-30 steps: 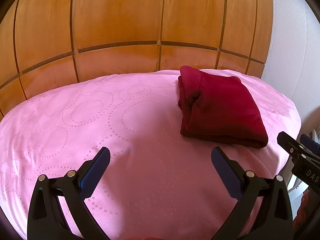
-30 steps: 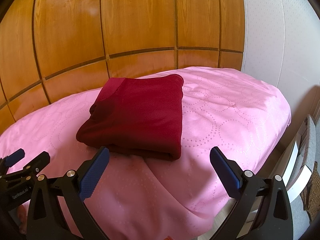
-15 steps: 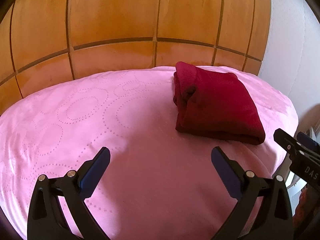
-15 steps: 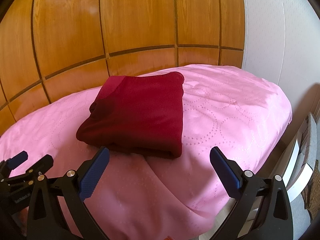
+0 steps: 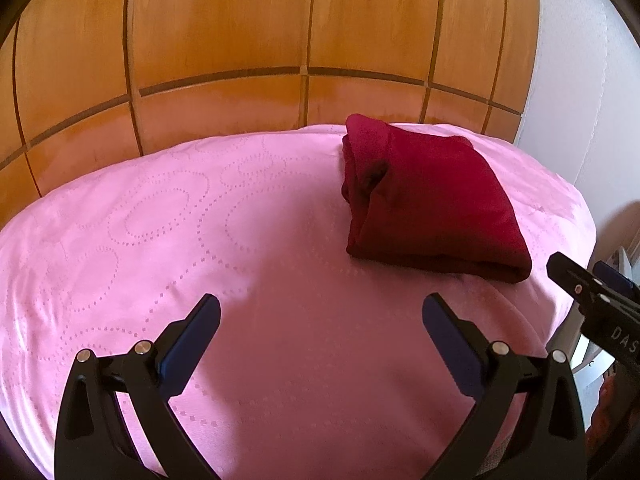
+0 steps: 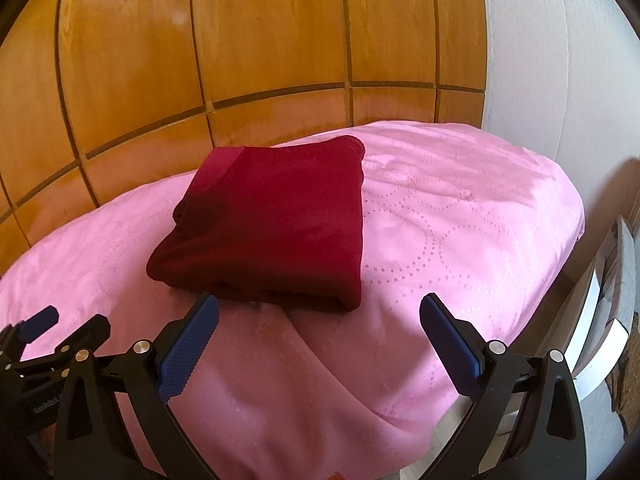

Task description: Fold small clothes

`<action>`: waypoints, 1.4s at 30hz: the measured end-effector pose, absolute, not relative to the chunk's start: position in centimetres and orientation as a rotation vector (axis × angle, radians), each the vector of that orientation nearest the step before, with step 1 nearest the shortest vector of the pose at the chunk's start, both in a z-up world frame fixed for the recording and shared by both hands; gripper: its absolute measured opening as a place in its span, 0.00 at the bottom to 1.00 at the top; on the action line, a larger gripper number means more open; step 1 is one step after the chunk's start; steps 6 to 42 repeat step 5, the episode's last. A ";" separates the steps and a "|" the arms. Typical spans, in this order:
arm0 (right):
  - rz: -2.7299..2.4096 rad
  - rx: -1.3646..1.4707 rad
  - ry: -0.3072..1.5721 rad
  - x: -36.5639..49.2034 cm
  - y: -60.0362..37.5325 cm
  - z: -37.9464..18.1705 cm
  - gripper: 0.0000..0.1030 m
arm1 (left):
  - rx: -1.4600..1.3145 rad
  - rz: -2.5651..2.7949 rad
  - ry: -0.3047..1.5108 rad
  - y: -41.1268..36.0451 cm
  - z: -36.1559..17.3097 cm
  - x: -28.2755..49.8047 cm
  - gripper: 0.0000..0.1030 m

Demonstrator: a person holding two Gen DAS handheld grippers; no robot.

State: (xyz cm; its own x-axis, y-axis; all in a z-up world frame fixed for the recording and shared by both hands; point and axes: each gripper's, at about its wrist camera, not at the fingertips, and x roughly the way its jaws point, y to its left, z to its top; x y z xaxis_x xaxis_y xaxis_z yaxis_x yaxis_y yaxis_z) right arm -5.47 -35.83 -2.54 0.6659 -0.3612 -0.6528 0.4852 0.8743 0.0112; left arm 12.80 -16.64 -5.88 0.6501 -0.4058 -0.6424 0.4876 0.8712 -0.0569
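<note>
A dark red garment (image 6: pixel 272 220) lay folded into a thick, neat rectangle on a bed covered by a pink bedspread (image 5: pixel 200 240), toward the far right side, close to the wooden panelled wall (image 5: pixel 240 40). Both tools hung above the near edge, clear of the cloth: the left tool (image 5: pixel 320 314) was spread wide and empty, and the right tool (image 6: pixel 319 312) likewise gaped with nothing between its fingers. The cloth looked soft, light and limp, likely to sag or unfold if lifted by one layer; pinching through all layers at the near folded edge seemed safest. The left view alone showed the bundled open end with its loose tucked layers; the right view showed the smooth top face and a white chair (image 6: pixel 600 312) beside the bed.
</note>
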 end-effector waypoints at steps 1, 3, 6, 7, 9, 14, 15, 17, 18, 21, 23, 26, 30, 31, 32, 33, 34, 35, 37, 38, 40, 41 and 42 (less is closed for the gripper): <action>-0.482 0.197 0.694 -5.5 -36.0 -2.6 0.97 | 0.123 -0.508 0.706 -16.6 -6.0 12.9 0.98; -0.486 0.210 0.694 -5.4 -36.3 -2.7 0.97 | 0.123 -0.501 0.722 -16.6 -6.2 13.3 0.98; -0.492 0.212 0.703 -4.9 -36.8 -2.8 0.97 | 0.121 -0.496 0.743 -16.4 -6.5 13.9 0.98; -0.492 0.212 0.703 -4.9 -36.8 -2.8 0.97 | 0.121 -0.496 0.743 -16.4 -6.5 13.9 0.98; -0.492 0.212 0.703 -4.9 -36.8 -2.8 0.97 | 0.121 -0.496 0.743 -16.4 -6.5 13.9 0.98; -0.492 0.212 0.703 -4.9 -36.8 -2.8 0.97 | 0.121 -0.496 0.743 -16.4 -6.5 13.9 0.98; -0.492 0.212 0.703 -4.9 -36.8 -2.8 0.97 | 0.121 -0.496 0.743 -16.4 -6.5 13.9 0.98; -0.492 0.212 0.703 -4.9 -36.8 -2.8 0.97 | 0.121 -0.496 0.743 -16.4 -6.5 13.9 0.98; -0.492 0.212 0.703 -4.9 -36.8 -2.8 0.97 | 0.121 -0.496 0.743 -16.4 -6.5 13.9 0.98; -0.492 0.212 0.703 -4.9 -36.8 -2.8 0.97 | 0.121 -0.496 0.743 -16.4 -6.5 13.9 0.98; -0.492 0.212 0.703 -4.9 -36.8 -2.8 0.97 | 0.121 -0.496 0.743 -16.4 -6.5 13.9 0.98; -0.492 0.212 0.703 -4.9 -36.8 -2.8 0.97 | 0.121 -0.496 0.743 -16.4 -6.5 13.9 0.98; -0.492 0.212 0.703 -4.9 -36.8 -2.8 0.97 | 0.121 -0.496 0.743 -16.4 -6.5 13.9 0.98; -0.492 0.212 0.703 -4.9 -36.8 -2.8 0.97 | 0.121 -0.496 0.743 -16.4 -6.5 13.9 0.98; -0.492 0.212 0.703 -4.9 -36.8 -2.8 0.97 | 0.121 -0.496 0.743 -16.4 -6.5 13.9 0.98; -0.492 0.212 0.703 -4.9 -36.8 -2.8 0.97 | 0.121 -0.496 0.743 -16.4 -6.5 13.9 0.98; -0.492 0.212 0.703 -4.9 -36.8 -2.8 0.97 | 0.121 -0.496 0.743 -16.4 -6.5 13.9 0.98; -0.492 0.212 0.703 -4.9 -36.8 -2.8 0.97 | 0.121 -0.496 0.743 -16.4 -6.5 13.9 0.98; -0.492 0.212 0.703 -4.9 -36.8 -2.8 0.97 | 0.121 -0.496 0.743 -16.4 -6.5 13.9 0.98; -0.492 0.212 0.703 -4.9 -36.8 -2.8 0.97 | 0.121 -0.496 0.743 -16.4 -6.5 13.9 0.98; -0.492 0.212 0.703 -4.9 -36.8 -2.8 0.97 | 0.121 -0.496 0.743 -16.4 -6.5 13.9 0.98; -0.492 0.212 0.703 -4.9 -36.8 -2.8 0.97 | 0.121 -0.496 0.743 -16.4 -6.5 13.9 0.98; -0.492 0.212 0.703 -4.9 -36.8 -2.8 0.97 | 0.121 -0.496 0.743 -16.4 -6.5 13.9 0.98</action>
